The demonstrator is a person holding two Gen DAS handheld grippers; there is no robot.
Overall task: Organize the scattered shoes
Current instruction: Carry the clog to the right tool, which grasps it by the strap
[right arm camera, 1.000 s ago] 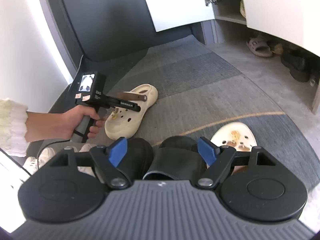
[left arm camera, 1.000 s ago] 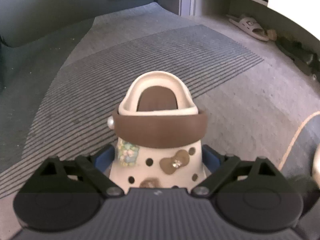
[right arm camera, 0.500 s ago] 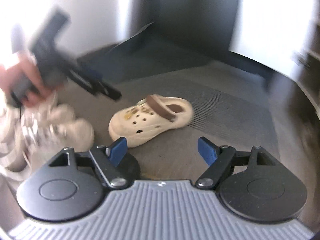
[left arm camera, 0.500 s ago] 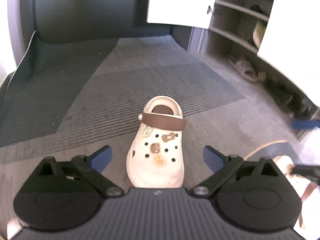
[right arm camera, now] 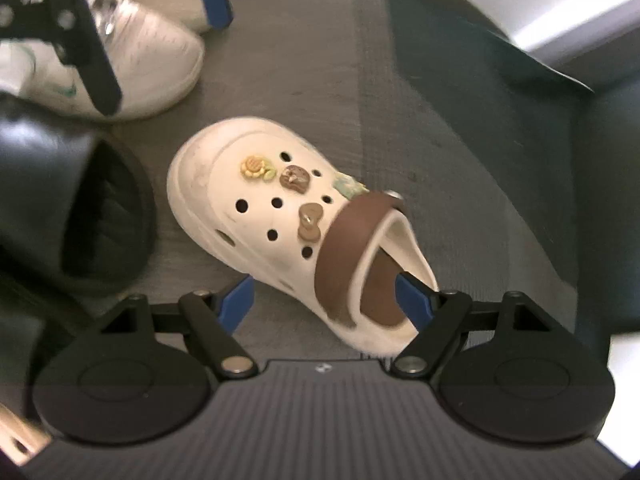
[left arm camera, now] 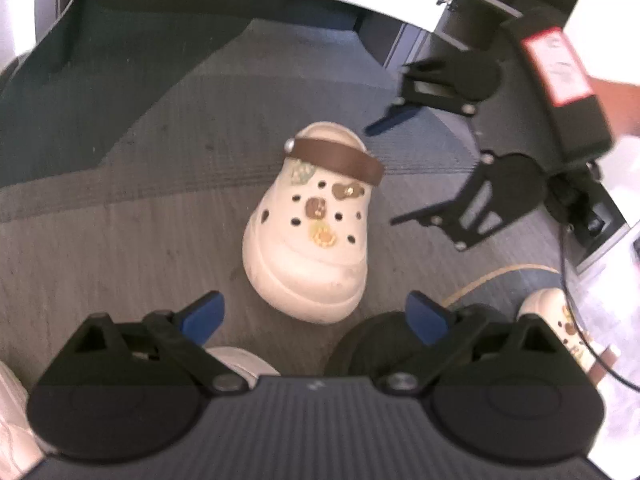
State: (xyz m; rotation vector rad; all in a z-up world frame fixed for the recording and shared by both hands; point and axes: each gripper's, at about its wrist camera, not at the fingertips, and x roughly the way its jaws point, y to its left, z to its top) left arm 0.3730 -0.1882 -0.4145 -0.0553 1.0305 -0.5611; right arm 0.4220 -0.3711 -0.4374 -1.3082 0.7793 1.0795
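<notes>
clog (right arm camera: 304, 220) on carpet (left arm camera: 120, 240) | right hand-held gripper (right arm camera: 326, 294) spread around heel | left hand-held gripper (left arm camera: 314, 318) spread, empty

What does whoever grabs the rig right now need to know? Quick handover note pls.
Left gripper: open, empty, hanging over the mat with its fingers short of the clog's toe.
Right gripper: open, straddling the heel of the cream clog, not closed on it.
Clog stands upright on the grey mat. Black slide and white sneakers lie beside it; a second cream clog is at the edge of the left view.
Done: nothing visibly put away.
Left: probably close right on the clog, then shelve all shoes.
</notes>
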